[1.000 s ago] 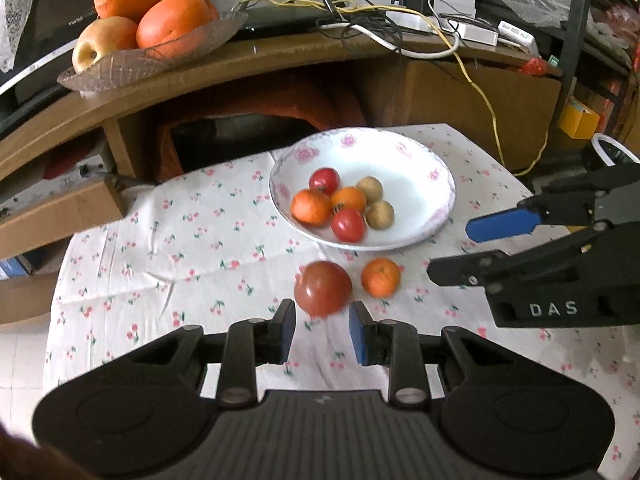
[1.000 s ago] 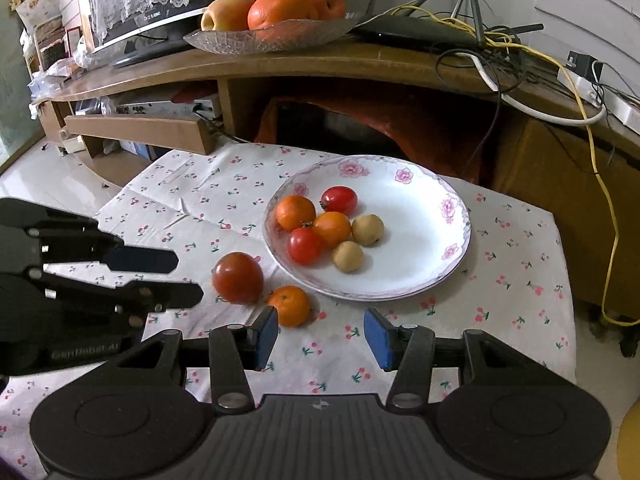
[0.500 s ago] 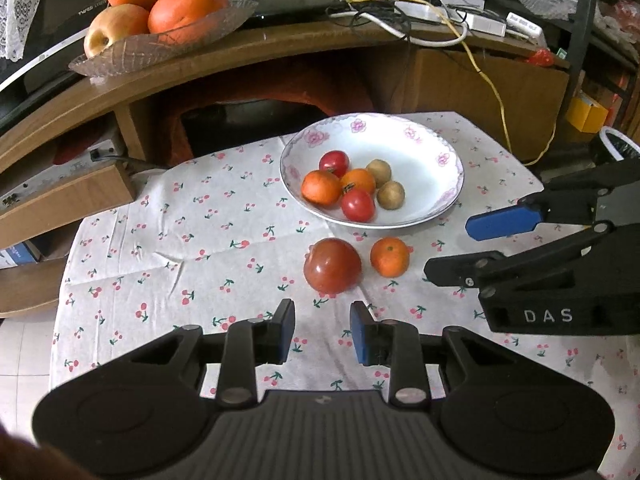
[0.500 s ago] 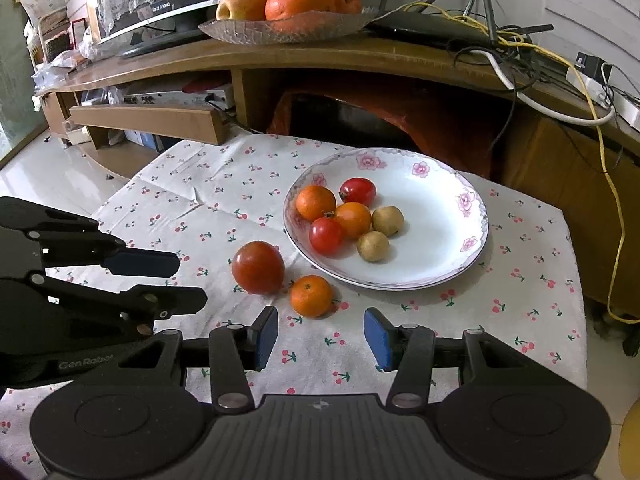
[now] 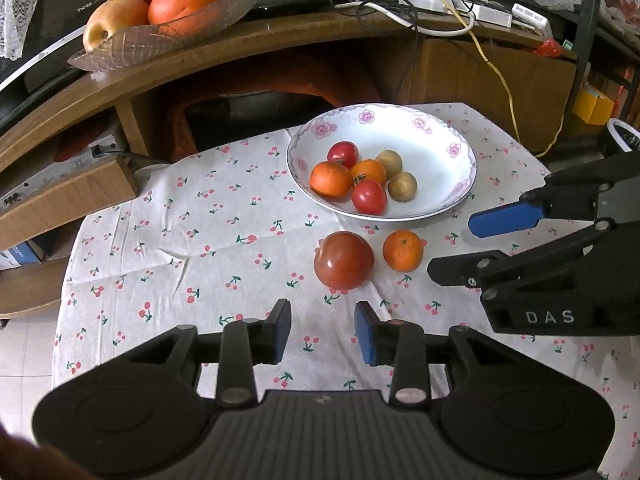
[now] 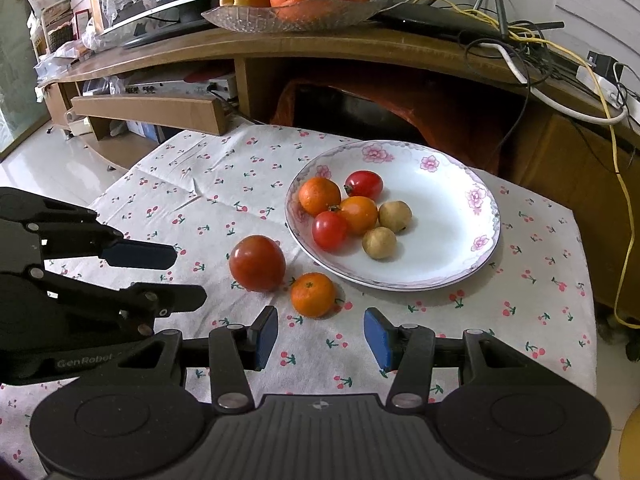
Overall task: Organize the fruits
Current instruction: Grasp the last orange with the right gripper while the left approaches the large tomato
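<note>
A white floral plate [image 5: 436,152] [image 6: 444,200] holds several small fruits: tomatoes, oranges and two brown fruits. A large red tomato [image 5: 343,260] [image 6: 257,263] and a small orange [image 5: 403,250] [image 6: 312,294] lie on the cherry-print cloth just in front of the plate. My left gripper [image 5: 323,332] is open and empty, a little short of the tomato. My right gripper [image 6: 320,338] is open and empty, just short of the small orange. Each gripper shows from the side in the other's view.
A wooden TV stand [image 5: 280,40] runs behind the table, with a glass dish of oranges and an apple [image 5: 160,20] [image 6: 296,4] and loose cables [image 6: 560,64]. The cloth-covered table [image 5: 180,240] drops off to tiled floor on the left.
Both grippers have drawn back from the plate, so the loose tomato and orange sit farther ahead of the fingers. No fruit has moved.
</note>
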`<state>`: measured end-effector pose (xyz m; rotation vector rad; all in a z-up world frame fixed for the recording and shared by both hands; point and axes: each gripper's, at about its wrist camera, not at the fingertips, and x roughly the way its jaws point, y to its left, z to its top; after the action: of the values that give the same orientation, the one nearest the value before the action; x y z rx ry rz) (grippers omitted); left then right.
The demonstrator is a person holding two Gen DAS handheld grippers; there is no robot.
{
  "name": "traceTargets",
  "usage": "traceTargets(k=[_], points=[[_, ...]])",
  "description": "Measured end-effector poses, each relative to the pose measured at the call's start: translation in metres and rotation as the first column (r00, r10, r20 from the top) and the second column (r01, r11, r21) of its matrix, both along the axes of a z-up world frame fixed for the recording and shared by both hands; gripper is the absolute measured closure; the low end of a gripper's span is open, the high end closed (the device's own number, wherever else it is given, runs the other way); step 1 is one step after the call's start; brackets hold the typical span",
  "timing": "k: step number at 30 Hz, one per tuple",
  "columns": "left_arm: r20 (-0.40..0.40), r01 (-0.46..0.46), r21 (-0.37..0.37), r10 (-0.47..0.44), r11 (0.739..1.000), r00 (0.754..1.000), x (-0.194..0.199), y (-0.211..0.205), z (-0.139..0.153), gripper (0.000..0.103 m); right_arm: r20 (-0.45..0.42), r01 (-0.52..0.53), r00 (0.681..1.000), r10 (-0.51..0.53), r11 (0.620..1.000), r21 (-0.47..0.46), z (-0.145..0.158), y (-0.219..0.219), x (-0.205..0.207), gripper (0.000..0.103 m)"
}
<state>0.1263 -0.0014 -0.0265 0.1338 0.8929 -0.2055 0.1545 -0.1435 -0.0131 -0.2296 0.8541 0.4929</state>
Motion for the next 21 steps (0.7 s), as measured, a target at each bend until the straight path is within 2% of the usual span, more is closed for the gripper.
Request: traceTargets(k=[21], points=[[-0.031, 0.002, -0.011, -0.002, 1.0, 1.0, 0.002, 0.008, -0.008, 0.061, -0.029, -0.026, 0.999, 0.026, 1.0, -0.01, -0.018, 0.012, 0.018, 0.054]])
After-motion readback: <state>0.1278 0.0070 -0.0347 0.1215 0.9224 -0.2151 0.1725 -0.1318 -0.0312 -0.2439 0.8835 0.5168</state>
